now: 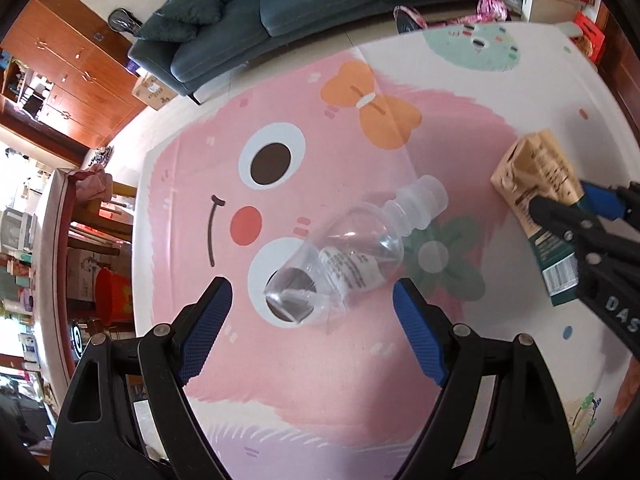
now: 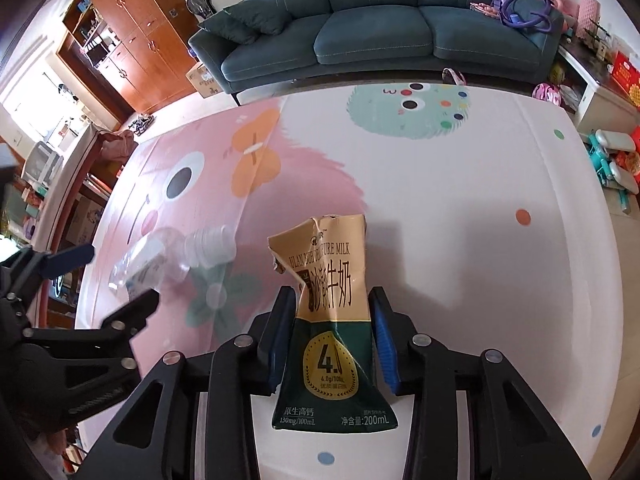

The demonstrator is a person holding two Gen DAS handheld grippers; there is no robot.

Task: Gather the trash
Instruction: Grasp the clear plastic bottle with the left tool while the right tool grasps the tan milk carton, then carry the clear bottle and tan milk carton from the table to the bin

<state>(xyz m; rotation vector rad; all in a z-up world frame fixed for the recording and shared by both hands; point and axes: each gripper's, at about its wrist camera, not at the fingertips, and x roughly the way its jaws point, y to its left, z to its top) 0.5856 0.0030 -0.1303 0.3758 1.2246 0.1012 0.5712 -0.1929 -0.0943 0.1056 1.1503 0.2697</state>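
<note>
lying between the spread left gripper [image 1: 312, 300], a clear bottle [image 1: 352, 256]; right gripper [image 2: 332, 312] clamps milk carton [image 2: 332, 320].

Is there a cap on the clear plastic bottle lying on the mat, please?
No, the bottle lies on its side on the mat with its threaded neck open and no cap on it.

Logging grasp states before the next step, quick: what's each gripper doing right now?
Left gripper: open, fingers either side of the clear plastic bottle, not gripping it.
Right gripper: shut on the milk carton.
</note>
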